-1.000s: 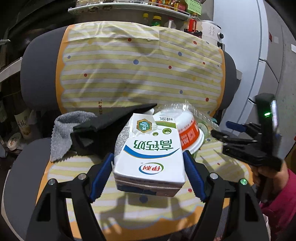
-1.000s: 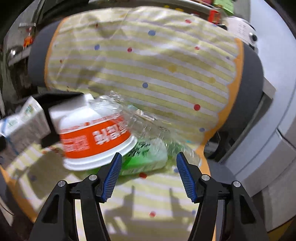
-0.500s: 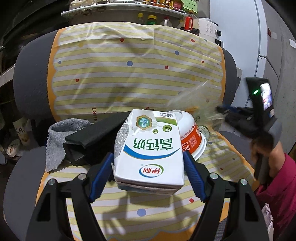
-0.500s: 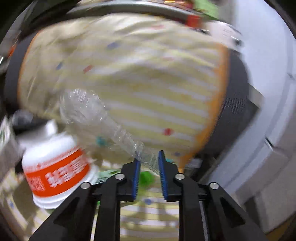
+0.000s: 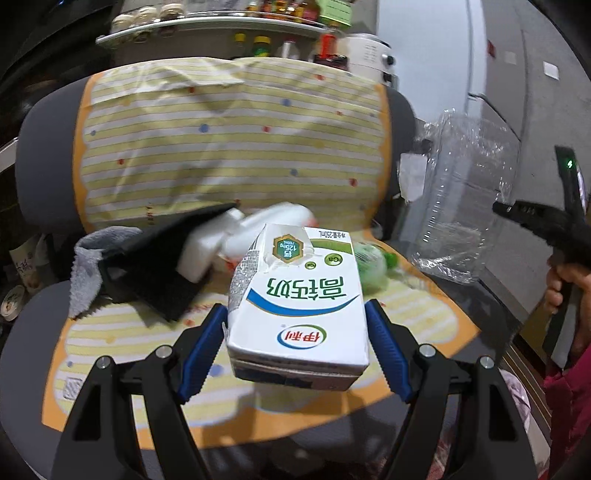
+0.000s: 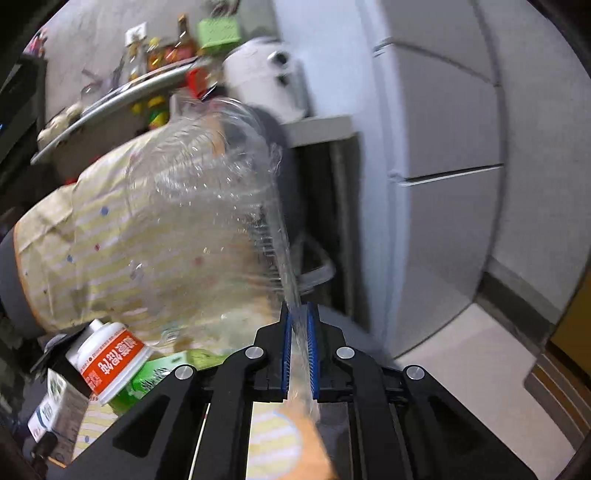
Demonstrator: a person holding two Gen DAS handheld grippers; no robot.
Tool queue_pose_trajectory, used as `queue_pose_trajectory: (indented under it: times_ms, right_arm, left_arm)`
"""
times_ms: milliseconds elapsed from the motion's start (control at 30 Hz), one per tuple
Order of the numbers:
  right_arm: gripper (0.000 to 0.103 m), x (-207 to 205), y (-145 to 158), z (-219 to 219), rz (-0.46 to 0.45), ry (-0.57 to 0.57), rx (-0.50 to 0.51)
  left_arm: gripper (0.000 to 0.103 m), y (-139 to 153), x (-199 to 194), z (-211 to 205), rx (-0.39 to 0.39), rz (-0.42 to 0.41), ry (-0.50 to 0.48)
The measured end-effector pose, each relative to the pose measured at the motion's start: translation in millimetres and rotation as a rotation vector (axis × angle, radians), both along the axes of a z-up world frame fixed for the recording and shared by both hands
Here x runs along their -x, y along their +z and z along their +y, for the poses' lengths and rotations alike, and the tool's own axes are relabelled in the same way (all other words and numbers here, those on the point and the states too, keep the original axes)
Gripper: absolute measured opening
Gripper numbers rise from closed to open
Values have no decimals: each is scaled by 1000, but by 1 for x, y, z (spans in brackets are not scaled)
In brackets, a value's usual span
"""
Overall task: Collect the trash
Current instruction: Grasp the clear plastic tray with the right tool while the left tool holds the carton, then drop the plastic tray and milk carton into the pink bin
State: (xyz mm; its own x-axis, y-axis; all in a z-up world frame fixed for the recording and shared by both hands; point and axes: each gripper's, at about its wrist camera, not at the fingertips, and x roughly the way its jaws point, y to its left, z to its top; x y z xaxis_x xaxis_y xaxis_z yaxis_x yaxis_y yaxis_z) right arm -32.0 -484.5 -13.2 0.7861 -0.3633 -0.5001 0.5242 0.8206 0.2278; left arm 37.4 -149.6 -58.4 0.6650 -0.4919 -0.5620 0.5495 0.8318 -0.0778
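Observation:
My left gripper (image 5: 295,332) is shut on a white milk carton (image 5: 297,299) and holds it above the striped seat cushion (image 5: 122,332). My right gripper (image 6: 298,325) is shut on the rim of a clear plastic container (image 6: 207,206) and holds it in the air at the chair's right side; the container also shows in the left wrist view (image 5: 465,206). A white and orange noodle cup (image 6: 110,360) lies on the seat beside green packaging (image 6: 162,373); the green packaging (image 5: 369,260) peeks out behind the carton.
A black folded item (image 5: 155,269) and a grey cloth (image 5: 88,266) lie at the seat's left. The chair back (image 5: 229,147) wears a striped cover. A shelf with bottles (image 5: 258,18) and a white cabinet (image 6: 461,166) stand behind and to the right.
My right gripper closed on the clear plastic container and lifted it off the seat to the right. My left gripper still holds the carton, drawn back slightly.

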Motion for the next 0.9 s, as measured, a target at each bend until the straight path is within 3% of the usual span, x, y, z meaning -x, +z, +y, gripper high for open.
queue_pose_trajectory:
  times_ms: [333,567,800,867,900]
  right_arm:
    - [7,114,-20,-2,7,-69,-85]
    - [7,203,-30,-8,10,-252,39]
    - [7,261,-74,-25,89,-398,99]
    - [12,265,-92,-32,115,-399,103]
    - [20,265,-104,-36,148,-398,100]
  left_arm:
    - [74,-14,56,-44,4,-1,-145]
    - [74,-24,91,-95,9,13,-286]
    - [74,-30,125,-140,-21,9,-406]
    - [74,-33,133,-149,-33,8,-429]
    - [74,-34,135,-152,-38,9,-435]
